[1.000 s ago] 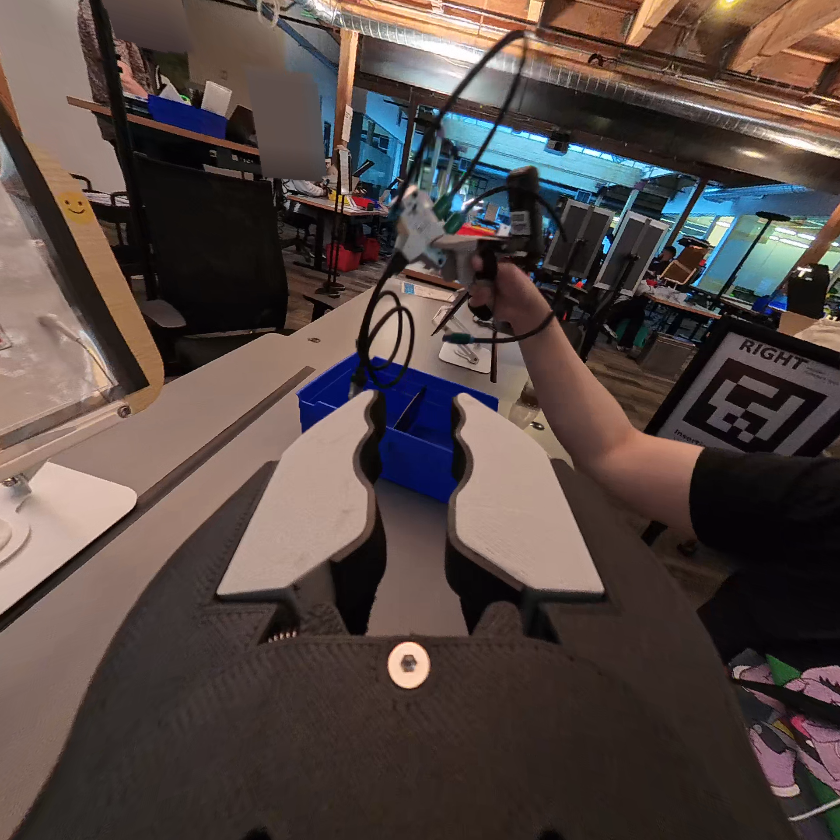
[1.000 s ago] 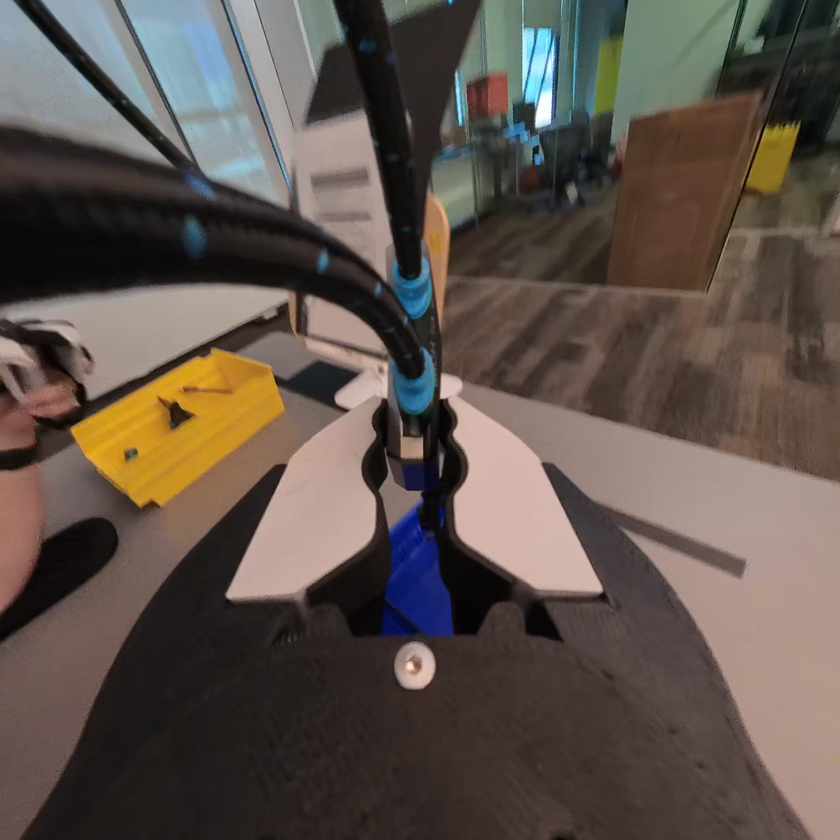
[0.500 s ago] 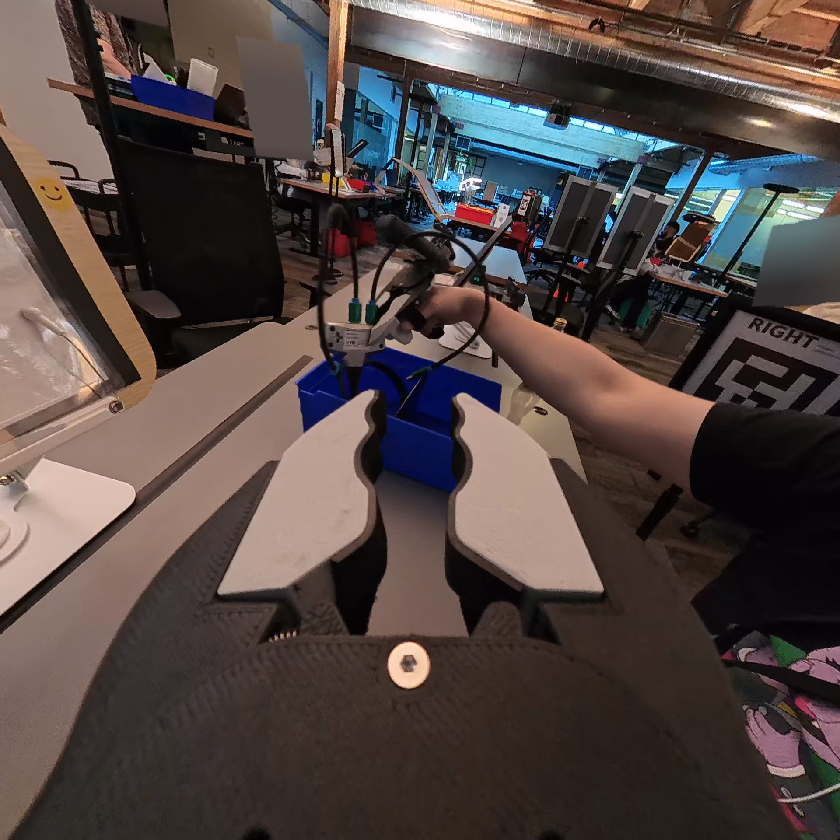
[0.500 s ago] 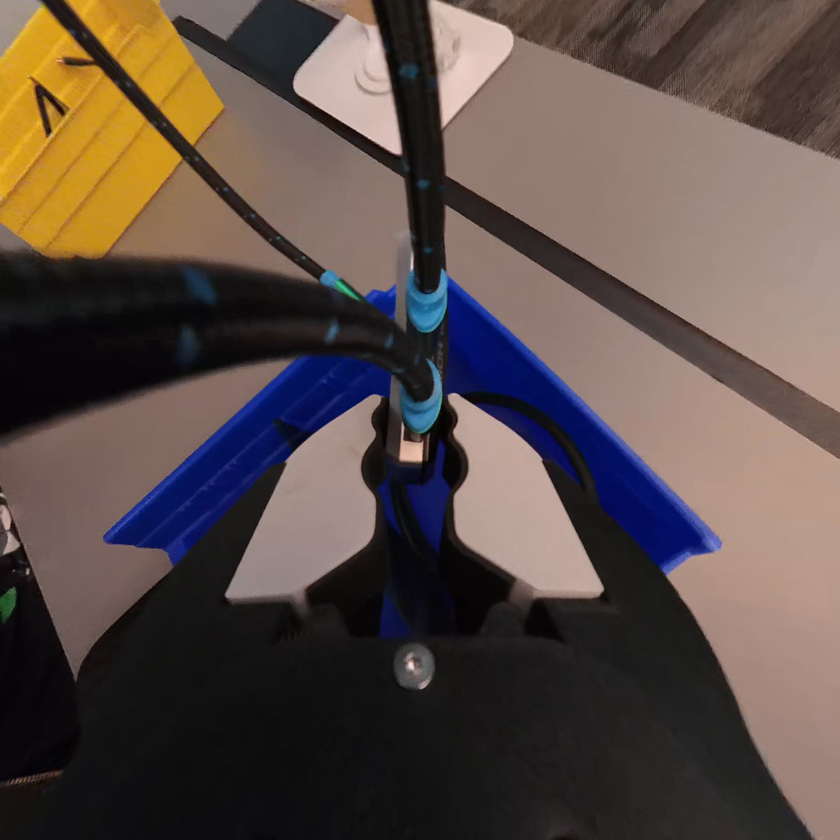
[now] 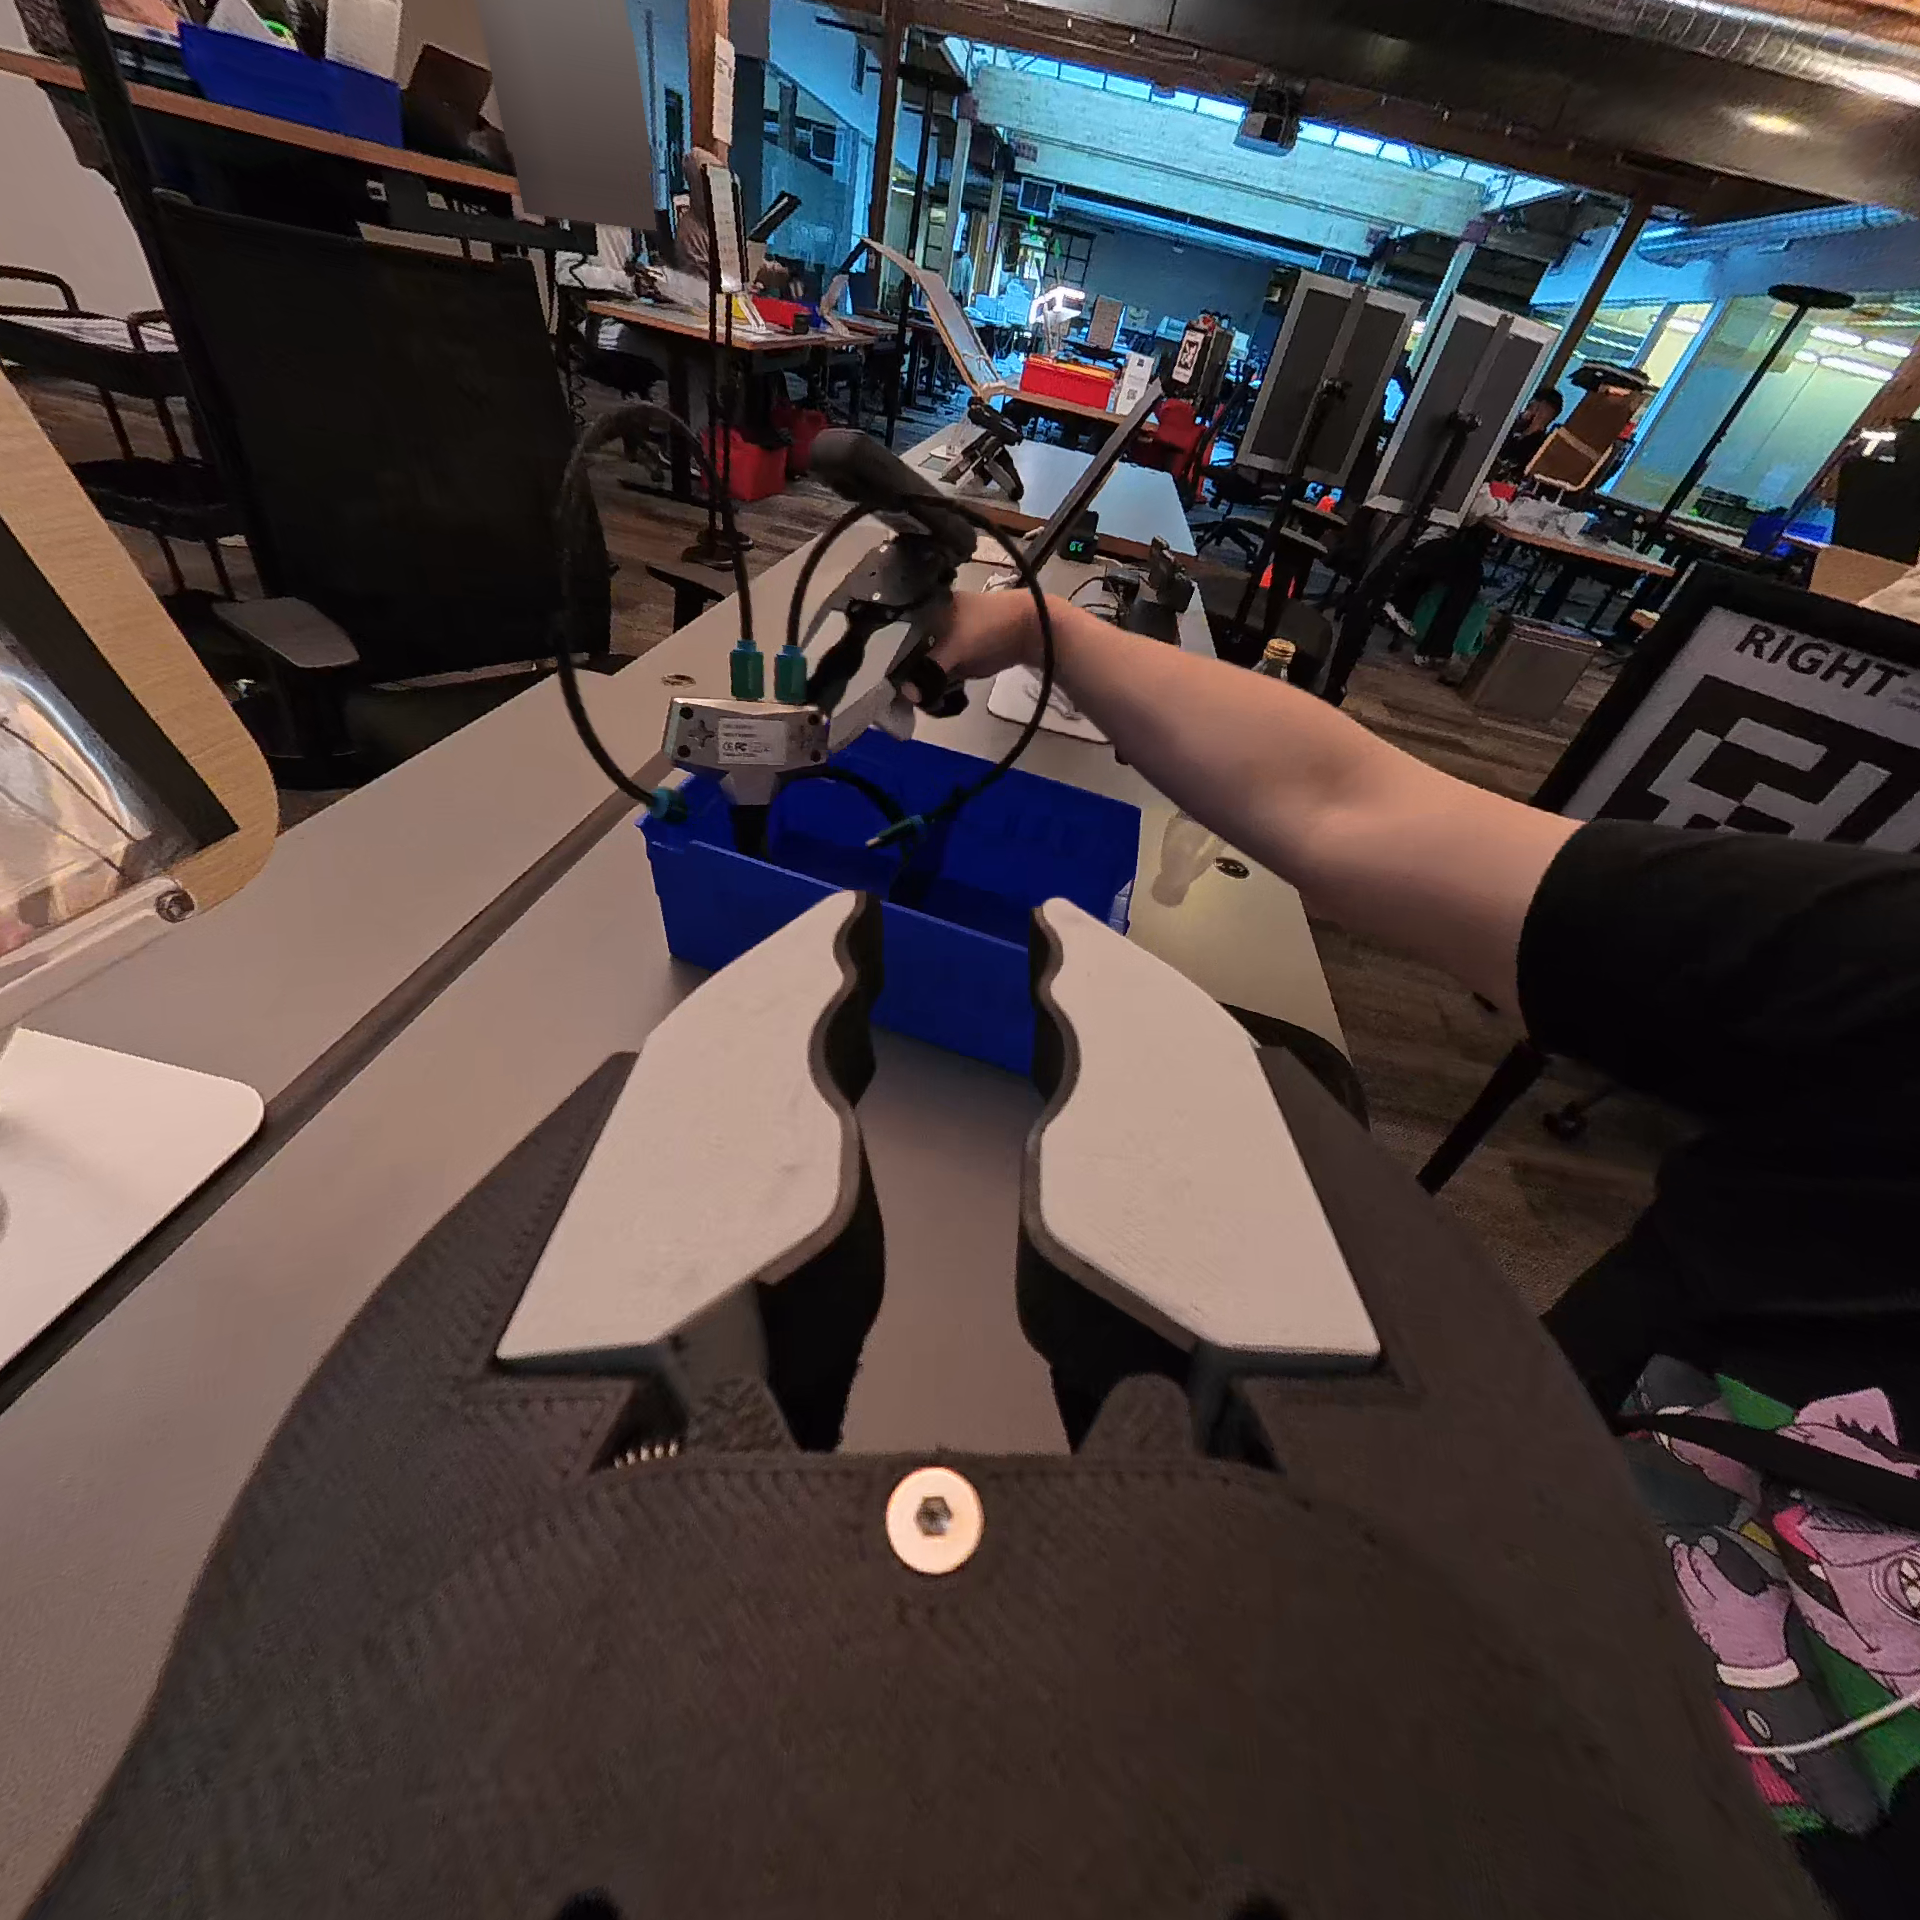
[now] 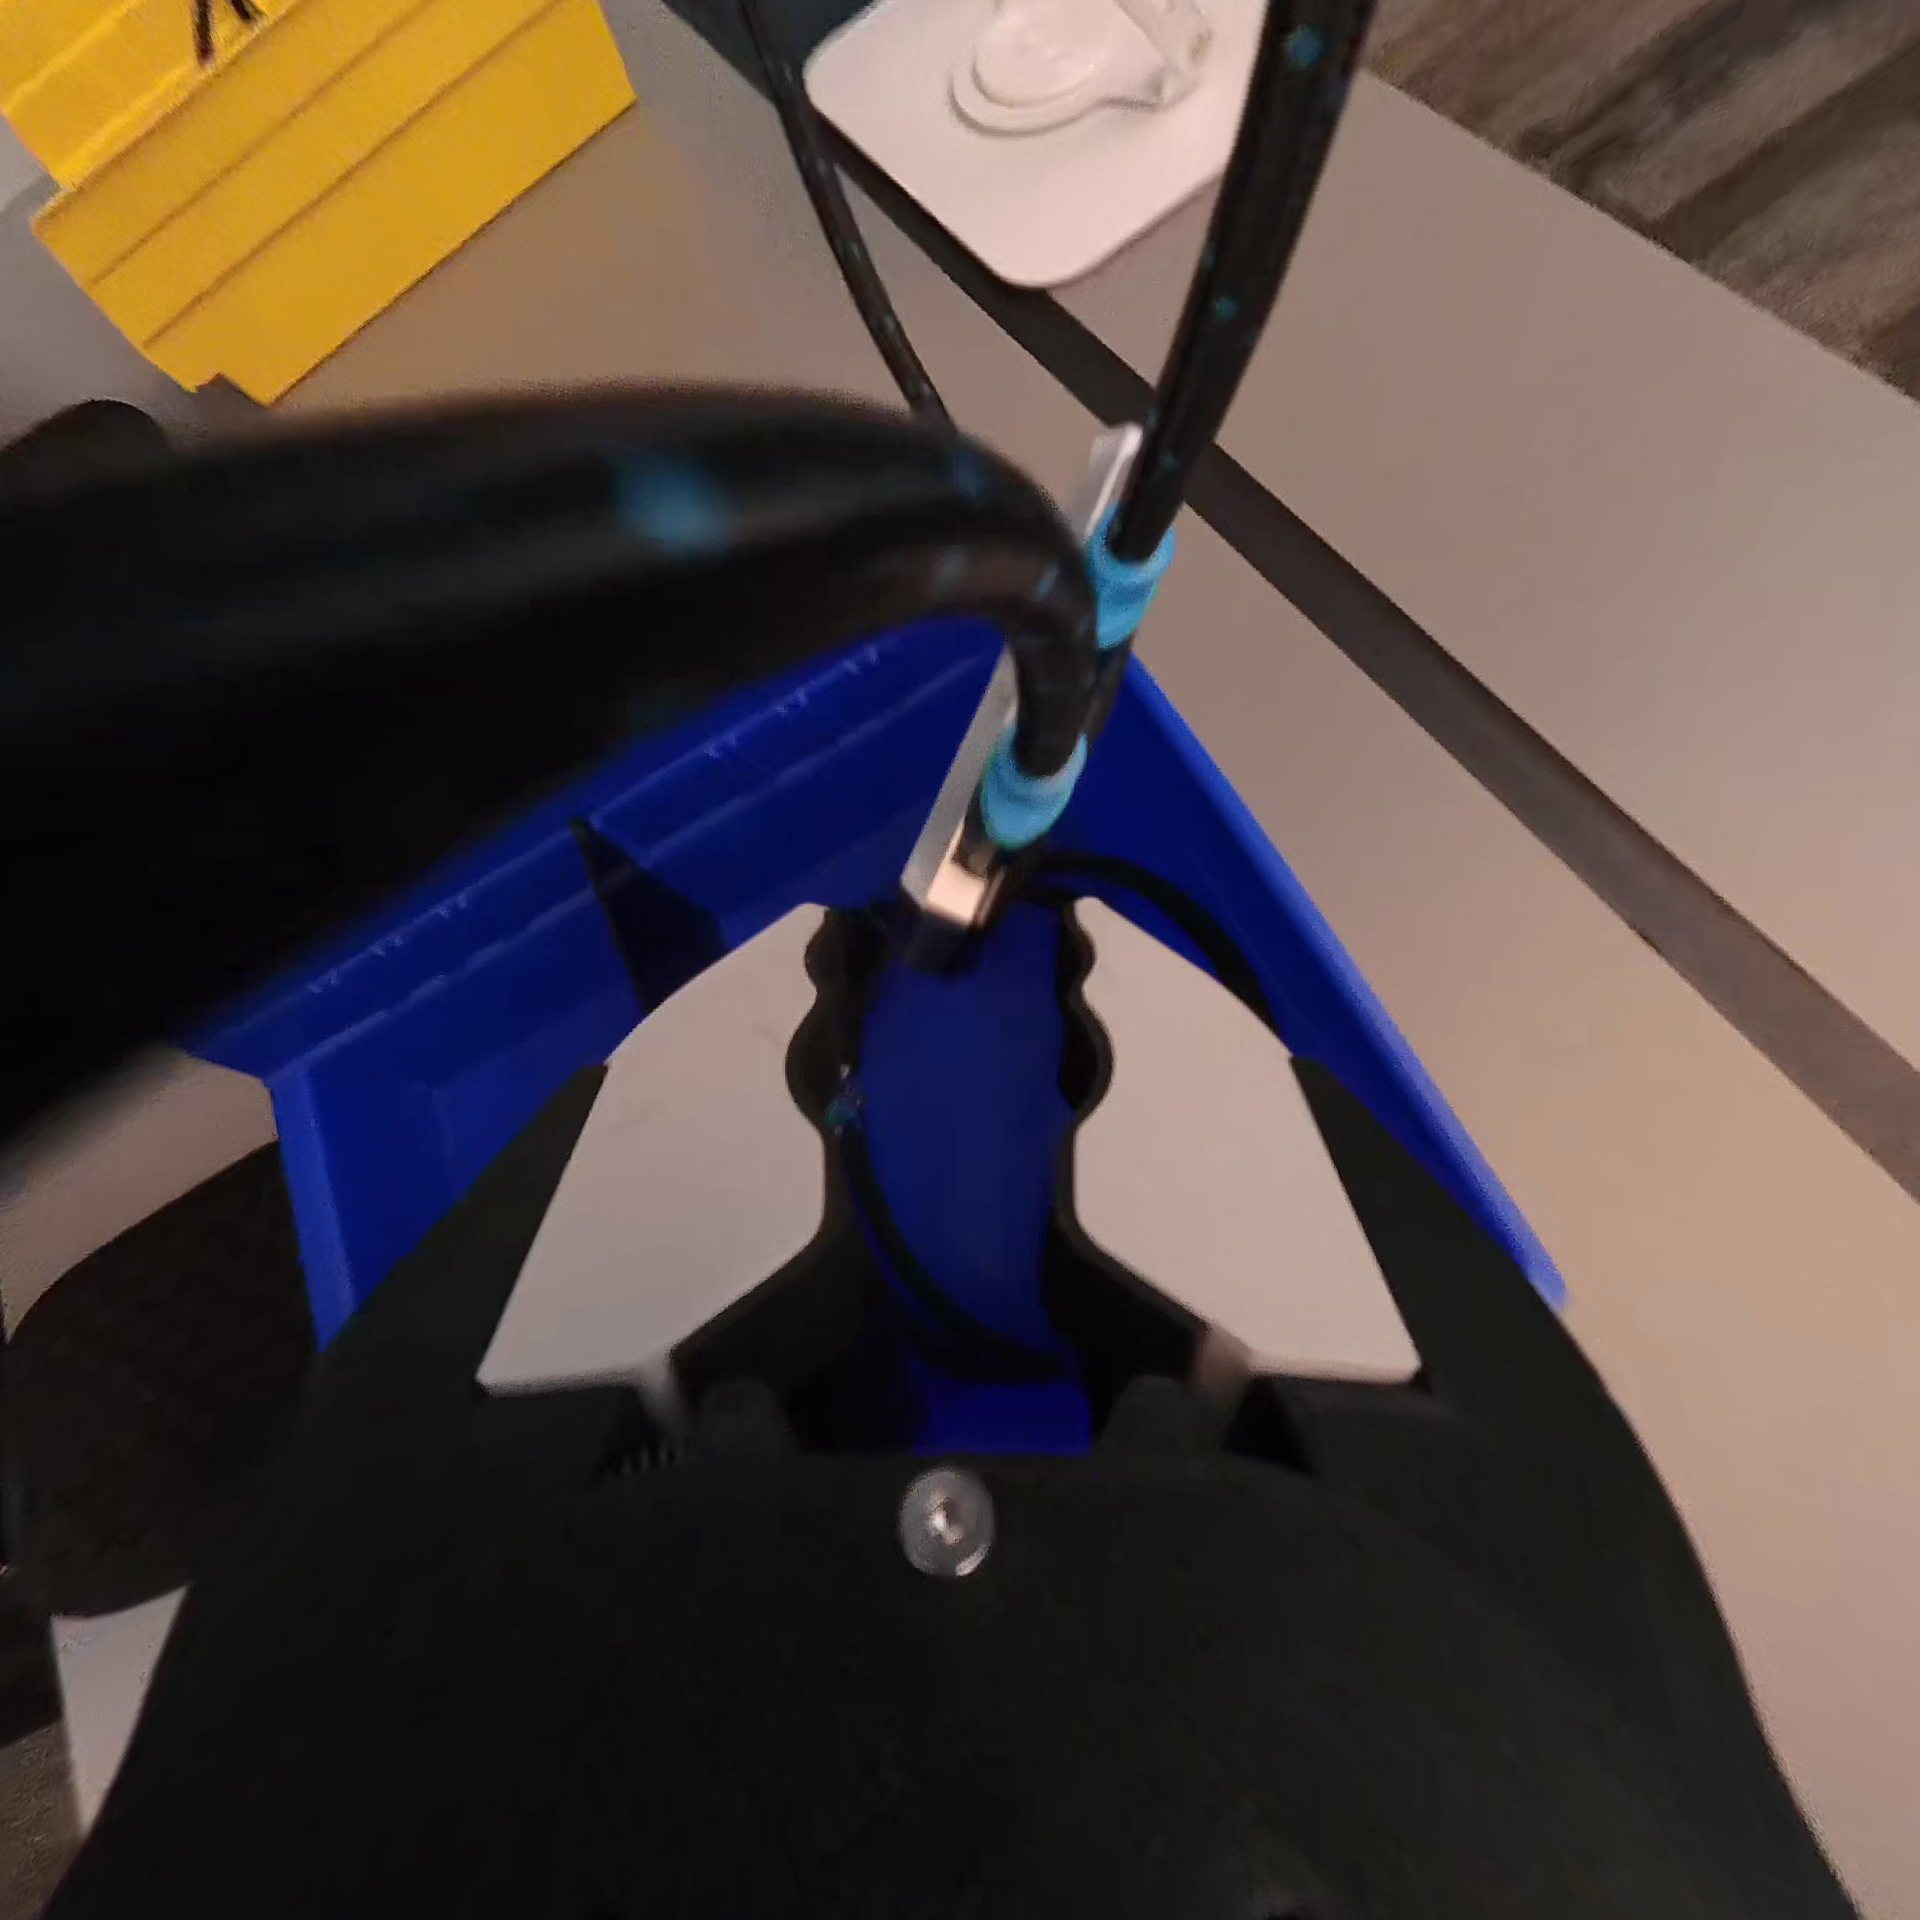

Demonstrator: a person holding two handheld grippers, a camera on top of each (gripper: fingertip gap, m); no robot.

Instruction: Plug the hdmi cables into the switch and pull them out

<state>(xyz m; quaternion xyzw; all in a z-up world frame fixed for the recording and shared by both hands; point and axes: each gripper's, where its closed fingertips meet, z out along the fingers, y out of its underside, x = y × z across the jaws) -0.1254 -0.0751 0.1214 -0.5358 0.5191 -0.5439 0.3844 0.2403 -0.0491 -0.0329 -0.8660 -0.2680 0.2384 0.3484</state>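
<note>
Grey and bare near its front edge, the desk (image 5: pixel 436 997) carried a blue bin (image 5: pixel 935 977) toward its far edge; the left gripper (image 5: pixel 945 987) hovered short of the bin, jaws apart and empty. The right gripper (image 6: pixel 940 977) held the switch (image 5: pixel 746 736) over the bin, though whether its jaws pinched the body could not be told. The switch lay with its long axis roughly level; two hdmi cables (image 5: pixel 767 665) stood plugged into its top, pointing upward, their black leads looping down. Judged from this, lowering slowly and letting the loops settle inside the bin would avoid snagging.
</note>
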